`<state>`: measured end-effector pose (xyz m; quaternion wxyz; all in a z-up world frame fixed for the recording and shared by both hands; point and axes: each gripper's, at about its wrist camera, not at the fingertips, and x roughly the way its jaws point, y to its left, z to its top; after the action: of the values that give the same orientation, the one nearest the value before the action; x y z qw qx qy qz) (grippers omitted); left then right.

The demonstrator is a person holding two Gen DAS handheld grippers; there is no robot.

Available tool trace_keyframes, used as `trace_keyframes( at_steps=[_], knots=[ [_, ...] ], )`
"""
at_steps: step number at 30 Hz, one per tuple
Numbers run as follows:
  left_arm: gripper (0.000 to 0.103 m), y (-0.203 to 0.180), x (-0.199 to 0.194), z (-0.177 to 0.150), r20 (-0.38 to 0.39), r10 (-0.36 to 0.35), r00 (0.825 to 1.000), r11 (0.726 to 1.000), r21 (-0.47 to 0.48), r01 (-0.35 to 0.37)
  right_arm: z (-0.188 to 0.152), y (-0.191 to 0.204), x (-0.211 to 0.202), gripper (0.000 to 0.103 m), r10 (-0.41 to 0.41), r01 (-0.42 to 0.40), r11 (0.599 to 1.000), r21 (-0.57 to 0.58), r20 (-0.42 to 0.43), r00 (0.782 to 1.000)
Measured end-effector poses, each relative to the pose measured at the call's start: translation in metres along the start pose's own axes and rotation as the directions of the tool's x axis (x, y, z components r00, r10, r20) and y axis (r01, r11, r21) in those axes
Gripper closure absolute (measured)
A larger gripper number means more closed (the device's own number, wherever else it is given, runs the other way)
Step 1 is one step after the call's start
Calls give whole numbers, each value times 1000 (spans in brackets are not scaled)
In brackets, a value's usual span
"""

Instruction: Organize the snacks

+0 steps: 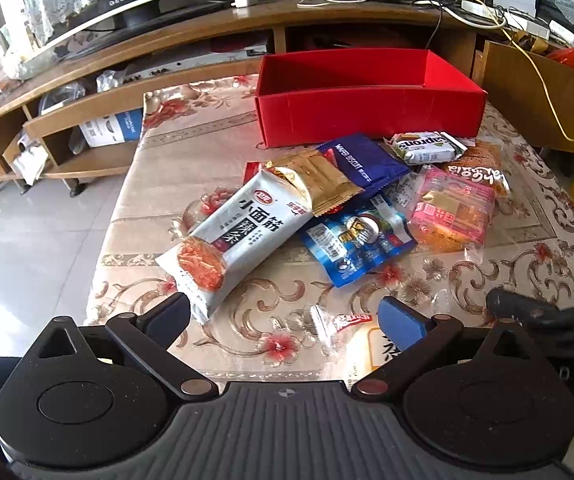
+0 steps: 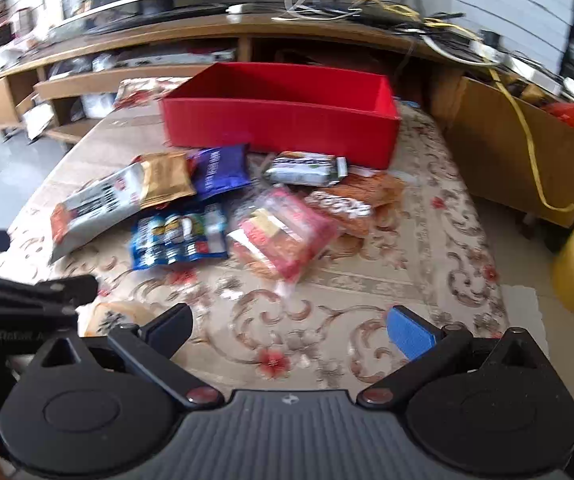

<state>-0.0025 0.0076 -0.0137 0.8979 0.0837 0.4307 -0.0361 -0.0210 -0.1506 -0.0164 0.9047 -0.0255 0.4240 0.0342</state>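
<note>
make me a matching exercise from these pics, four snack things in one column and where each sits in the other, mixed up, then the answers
Things
1. red box
2. white spicy-strip packet
3. green-and-white biscuit pack
4. blue bag

Places
A. right in front of the box's near wall, toward its right end
B. at the far end of the table, open top, nothing visible inside
C. nearest the left gripper, its lower end by the left finger
D. in the middle of the pile, between the white packet and the pink packet

Pairs: 1-B, 2-C, 3-A, 4-D
</note>
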Motion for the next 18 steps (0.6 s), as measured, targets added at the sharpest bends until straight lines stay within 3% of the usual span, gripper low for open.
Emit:
trace_keyframes(
  at_steps=[7, 12, 18],
  knots=[
    [1, 23, 1, 4, -2, -16, 1000, 998, -66, 16, -1, 14, -1, 0, 97, -99, 987, -130, -22, 995],
    [1, 39, 6, 3, -19, -22, 1000, 993, -118, 20, 0, 39, 1, 0, 197, -214, 931, -297, -86, 977],
    [0, 60, 9, 5, -18, -36, 999, 983, -183, 32, 6, 59, 14, 0, 263, -292, 907, -305, -134, 955]
  ],
)
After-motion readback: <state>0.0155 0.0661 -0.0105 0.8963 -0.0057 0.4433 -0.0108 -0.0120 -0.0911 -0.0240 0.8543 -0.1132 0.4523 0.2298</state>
